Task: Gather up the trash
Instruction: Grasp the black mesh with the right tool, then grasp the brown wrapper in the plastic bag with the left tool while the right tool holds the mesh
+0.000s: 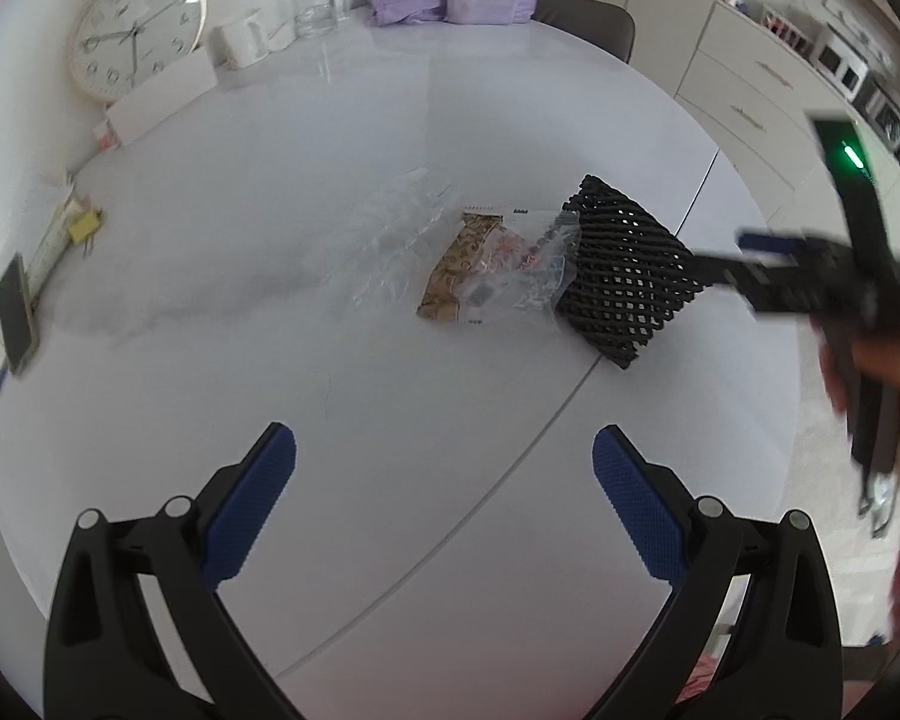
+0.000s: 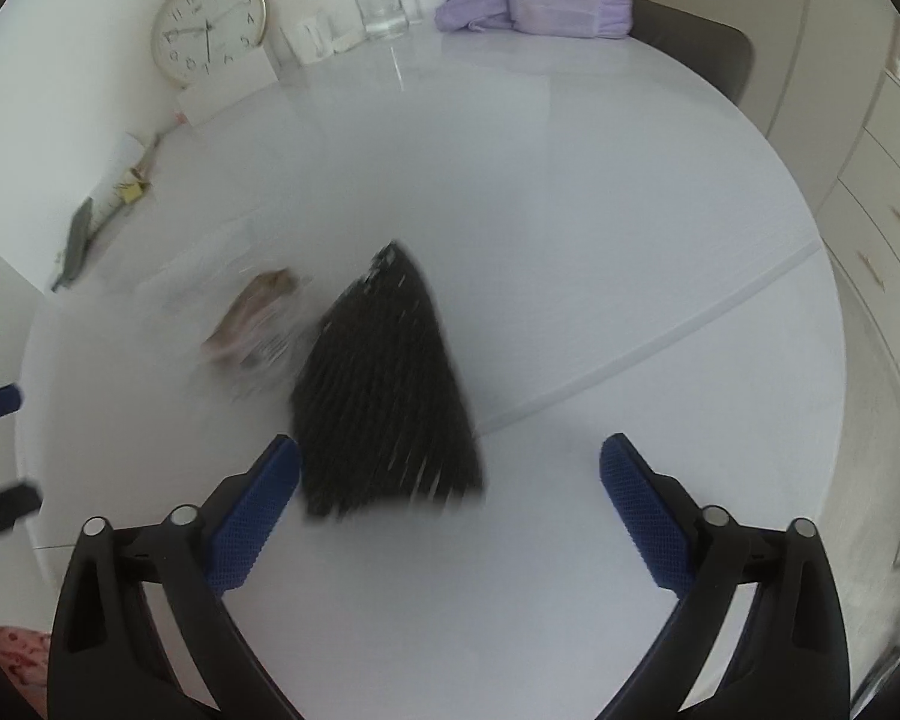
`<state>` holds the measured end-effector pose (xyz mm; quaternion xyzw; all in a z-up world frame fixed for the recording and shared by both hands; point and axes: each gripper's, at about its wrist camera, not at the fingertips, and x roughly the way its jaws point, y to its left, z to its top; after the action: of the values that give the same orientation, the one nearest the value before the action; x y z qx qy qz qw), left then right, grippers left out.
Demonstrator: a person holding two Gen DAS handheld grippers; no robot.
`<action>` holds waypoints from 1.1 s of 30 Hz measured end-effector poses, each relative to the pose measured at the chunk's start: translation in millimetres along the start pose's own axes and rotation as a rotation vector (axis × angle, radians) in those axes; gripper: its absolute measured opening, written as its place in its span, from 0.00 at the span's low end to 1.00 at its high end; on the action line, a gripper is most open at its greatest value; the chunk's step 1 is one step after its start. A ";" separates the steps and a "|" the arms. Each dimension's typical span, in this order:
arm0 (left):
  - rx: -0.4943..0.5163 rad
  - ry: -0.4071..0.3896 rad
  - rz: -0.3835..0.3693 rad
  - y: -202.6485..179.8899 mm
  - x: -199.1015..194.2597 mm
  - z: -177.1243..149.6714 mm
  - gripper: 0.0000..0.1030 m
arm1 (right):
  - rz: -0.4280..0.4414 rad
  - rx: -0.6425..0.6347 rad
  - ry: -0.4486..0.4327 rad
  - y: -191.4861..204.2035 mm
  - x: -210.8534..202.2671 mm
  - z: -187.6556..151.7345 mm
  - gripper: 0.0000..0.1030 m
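Trash sits mid-desk (image 1: 270, 360): black mesh (image 1: 624, 270), wrapper (image 1: 462, 264) and clear film (image 1: 402, 228) touching. Both claws — left (image 1: 444, 504), right (image 2: 450, 510) — gape wide, empty. Risk: the right claw's blurred, fast approach could shove the light mesh off the edge — or pinch only film.

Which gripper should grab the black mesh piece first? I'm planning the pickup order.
Right, probably. The right gripper is open with the black mesh piece just ahead of its fingertips. The left gripper, also open, sits farther back, nearer the snack wrapper.
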<state>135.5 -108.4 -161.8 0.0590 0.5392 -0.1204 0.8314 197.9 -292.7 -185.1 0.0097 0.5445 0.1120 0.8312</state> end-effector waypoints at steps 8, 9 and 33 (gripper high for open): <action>0.184 -0.053 0.065 -36.2 33.6 22.8 0.92 | 0.094 -0.048 0.140 -11.4 50.3 20.1 0.54; 0.196 -0.058 0.062 -38.8 36.5 24.7 0.92 | 0.113 -0.039 0.148 -14.0 50.7 20.1 0.42; 0.437 -0.097 0.037 -53.3 86.4 97.4 0.92 | 0.104 0.471 -0.028 -131.0 -77.6 -99.4 0.16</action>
<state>241.0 -193.8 -198.7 0.2418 0.4583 -0.2221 0.8259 101.1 -446.2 -173.5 0.2329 0.5428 0.0245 0.8065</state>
